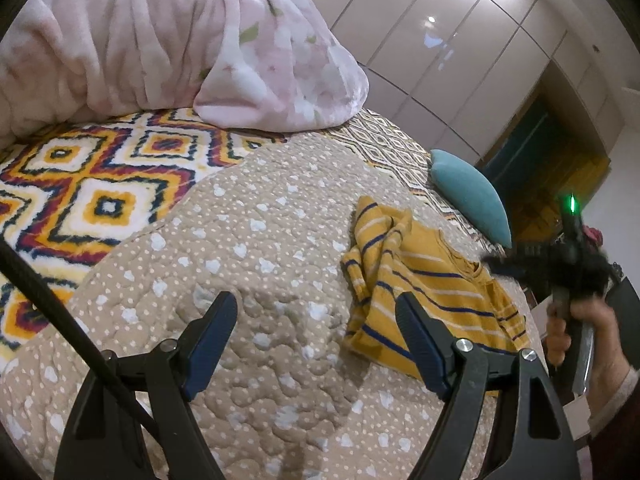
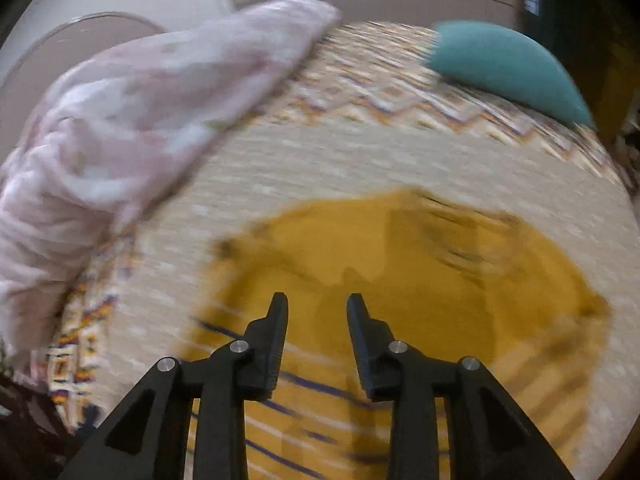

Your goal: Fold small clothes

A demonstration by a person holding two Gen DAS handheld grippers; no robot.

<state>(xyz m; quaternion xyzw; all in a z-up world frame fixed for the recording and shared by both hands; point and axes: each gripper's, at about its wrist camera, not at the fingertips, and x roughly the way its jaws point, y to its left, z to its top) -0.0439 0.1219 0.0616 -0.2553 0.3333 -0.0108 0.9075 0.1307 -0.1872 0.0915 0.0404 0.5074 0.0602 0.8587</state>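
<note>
A small mustard-yellow top with navy and white stripes [image 1: 432, 296] lies crumpled on the beige dotted quilt [image 1: 260, 248], one sleeve bunched at its far left. My left gripper [image 1: 316, 312] is open and empty above the quilt, just left of the top. My right gripper [image 2: 318, 304] is open and empty, hovering over the top [image 2: 420, 280], which is blurred by motion. In the left wrist view the right gripper [image 1: 560, 264] shows as a blurred black shape in a hand at the top's right edge.
A rumpled pink blanket [image 1: 168, 40] lies at the back of the bed. A teal cushion [image 1: 468, 192] sits at the far right edge. A patterned diamond spread [image 1: 88, 184] shows at left. Glossy wardrobe doors [image 1: 460, 52] stand behind.
</note>
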